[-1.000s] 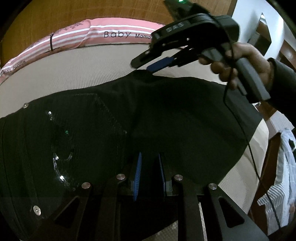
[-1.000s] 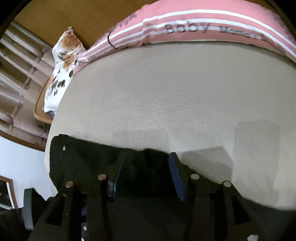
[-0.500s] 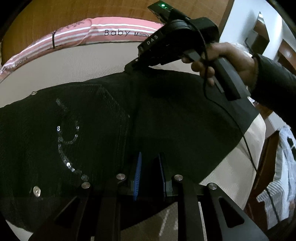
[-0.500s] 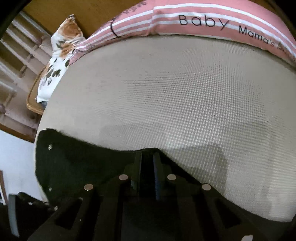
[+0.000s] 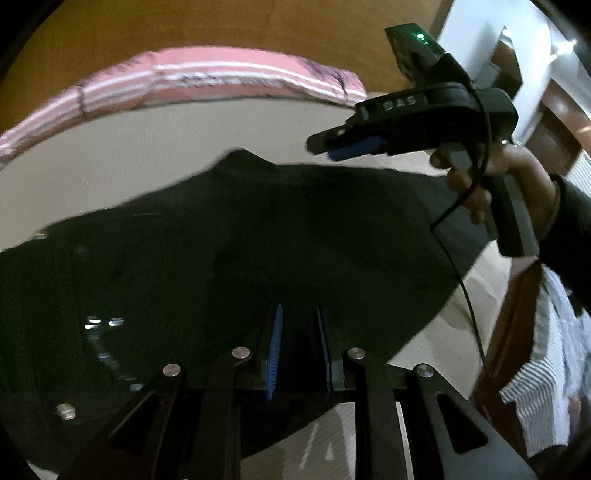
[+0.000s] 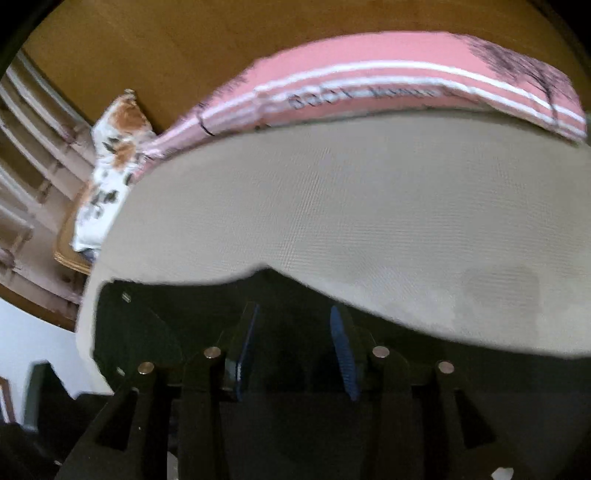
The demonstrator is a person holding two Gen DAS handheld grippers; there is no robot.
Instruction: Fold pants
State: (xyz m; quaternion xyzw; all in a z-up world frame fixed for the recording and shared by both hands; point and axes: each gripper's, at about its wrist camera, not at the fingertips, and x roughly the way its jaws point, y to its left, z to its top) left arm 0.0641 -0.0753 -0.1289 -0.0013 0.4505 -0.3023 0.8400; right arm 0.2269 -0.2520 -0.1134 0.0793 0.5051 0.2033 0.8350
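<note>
Black pants [image 5: 258,240] lie spread on a beige mattress [image 5: 110,155]. My left gripper [image 5: 297,332] is shut on their near edge, with dark cloth between its blue pads and the hem raised off the mattress. A hand holds my right gripper [image 5: 325,146] above the far edge, clear of the cloth and to the right of a small peak [image 5: 240,153] in it. In the right wrist view, my right gripper [image 6: 293,332] has its jaws opening with nothing pressed between them. The pants [image 6: 147,325] lie below, their far edge against the mattress [image 6: 369,221].
A pink striped cushion [image 6: 406,85] runs along the far side of the mattress under a wooden headboard [image 5: 221,26]. A floral pillow [image 6: 114,147] sits off the left corner. Striped cloth [image 5: 546,350] and wooden furniture [image 5: 517,314] stand at the right.
The right gripper, pinched shut on the pants' far edge half a second ago, has opened and drawn up and to the right, leaving a small peak. The left gripper keeps its grip.
</note>
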